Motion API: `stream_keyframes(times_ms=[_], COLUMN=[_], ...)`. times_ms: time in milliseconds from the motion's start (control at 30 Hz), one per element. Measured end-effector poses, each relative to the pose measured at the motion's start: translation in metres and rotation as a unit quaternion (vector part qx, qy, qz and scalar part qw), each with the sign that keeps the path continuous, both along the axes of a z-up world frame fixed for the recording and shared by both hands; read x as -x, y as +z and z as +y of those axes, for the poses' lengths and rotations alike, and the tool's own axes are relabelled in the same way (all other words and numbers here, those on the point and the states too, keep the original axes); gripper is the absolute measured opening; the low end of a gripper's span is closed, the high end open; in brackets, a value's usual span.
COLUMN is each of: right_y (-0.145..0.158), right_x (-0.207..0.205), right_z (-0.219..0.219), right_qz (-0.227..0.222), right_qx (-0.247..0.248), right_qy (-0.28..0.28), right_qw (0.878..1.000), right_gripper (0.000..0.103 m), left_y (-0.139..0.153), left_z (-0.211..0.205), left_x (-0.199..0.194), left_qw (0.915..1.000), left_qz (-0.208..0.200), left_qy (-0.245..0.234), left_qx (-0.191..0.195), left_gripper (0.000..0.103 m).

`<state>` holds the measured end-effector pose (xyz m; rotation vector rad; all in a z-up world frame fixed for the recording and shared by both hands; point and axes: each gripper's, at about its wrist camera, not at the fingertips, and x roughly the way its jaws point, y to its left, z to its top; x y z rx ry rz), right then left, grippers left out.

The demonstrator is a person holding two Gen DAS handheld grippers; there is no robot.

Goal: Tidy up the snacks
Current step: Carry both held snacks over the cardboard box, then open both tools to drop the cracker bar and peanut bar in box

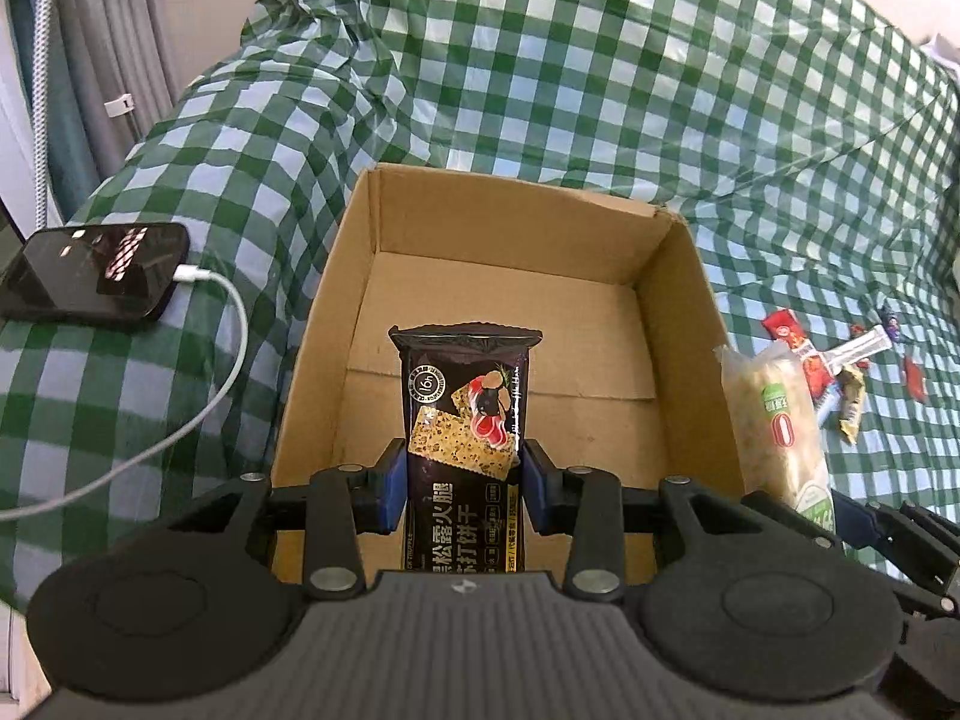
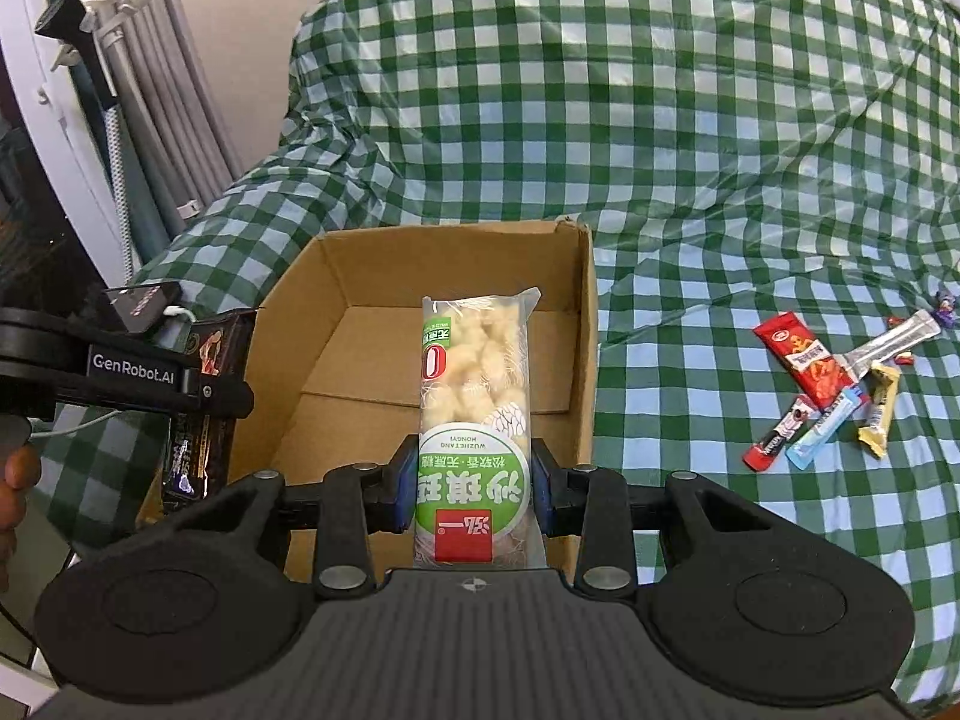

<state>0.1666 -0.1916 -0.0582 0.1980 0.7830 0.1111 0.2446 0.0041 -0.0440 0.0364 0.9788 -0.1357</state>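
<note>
Both pairs of fingers grip a packet: the left gripper (image 1: 461, 489) clamps one dark cracker pack (image 1: 465, 414), the right gripper (image 2: 472, 489) one clear pastry pack (image 2: 474, 420). Each pack's long axis runs forward along the fingers, its far end over the single cardboard box (image 2: 576, 324), whose floor is bare. Six or so small snacks (image 2: 840, 384) lie right of it on the checked cloth (image 2: 660, 120); one phone (image 1: 96, 273) lies left.

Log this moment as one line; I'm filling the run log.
left gripper: shut on dark cracker packet | right gripper: shut on clear green-labelled pastry packet | both above open brown cardboard box | box: empty
</note>
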Motion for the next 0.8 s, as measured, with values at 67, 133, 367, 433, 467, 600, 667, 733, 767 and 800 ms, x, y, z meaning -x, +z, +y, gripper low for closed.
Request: stream_keyframes(times_ms=[67, 133, 367, 433, 467, 600, 667, 733, 767, 800], right_y=[-0.005, -0.01, -0.023, -0.026, -0.028, -0.034, -0.037, -0.039, -0.04, -0.041], right_x=[-0.007, -0.015, -0.037, -0.042, -0.043, -0.051, -0.055, -0.058, -0.06, -0.061], right_z=[0.0, 0.002, 0.005, 0.005, 0.006, 0.005, 0.005, 0.004, 0.004, 0.003], right_qz=[0.003, 0.005, 0.015, 0.017, 0.018, 0.023, 0.025, 0.028, 0.03, 0.031], right_qx=[-0.001, 0.001, -0.004, -0.003, -0.003, -0.002, -0.001, 0.0, 0.0, 0.0], right_qy=[0.002, 0.004, 0.006, 0.006, 0.005, 0.005, 0.006, 0.005, 0.004, 0.003], right_qw=[1.0, 1.0, 1.0, 1.0, 1.0, 1.0, 1.0, 1.0, 1.0, 1.0], right_gripper=[0.038, 0.038, 0.038, 0.038, 0.038, 0.038, 0.038, 0.038, 0.038, 0.038], left_y=[-0.004, -0.009, -0.025, -0.031, -0.033, -0.042, -0.046, -0.049, -0.05, -0.052], left_z=[-0.003, -0.006, -0.012, -0.013, -0.014, -0.017, -0.017, -0.017, -0.017, -0.017], left_x=[-0.01, -0.019, -0.044, -0.049, -0.052, -0.061, -0.064, -0.068, -0.069, -0.071], left_qw=[1.0, 1.0, 0.9998, 0.9996, 0.9996, 0.9993, 0.9991, 0.9989, 0.9989, 0.9988], left_qz=[0.002, 0.003, 0.01, 0.014, 0.015, 0.021, 0.024, 0.025, 0.026, 0.027], left_qy=[0.0, -0.002, -0.005, -0.007, -0.007, -0.007, -0.006, -0.005, -0.004, -0.004], left_qx=[-0.004, -0.006, -0.019, -0.022, -0.023, -0.031, -0.034, -0.038, -0.04, -0.041], left_gripper=[0.043, 0.043, 0.043, 0.043, 0.043, 0.043, 0.043, 0.043, 0.043, 0.043])
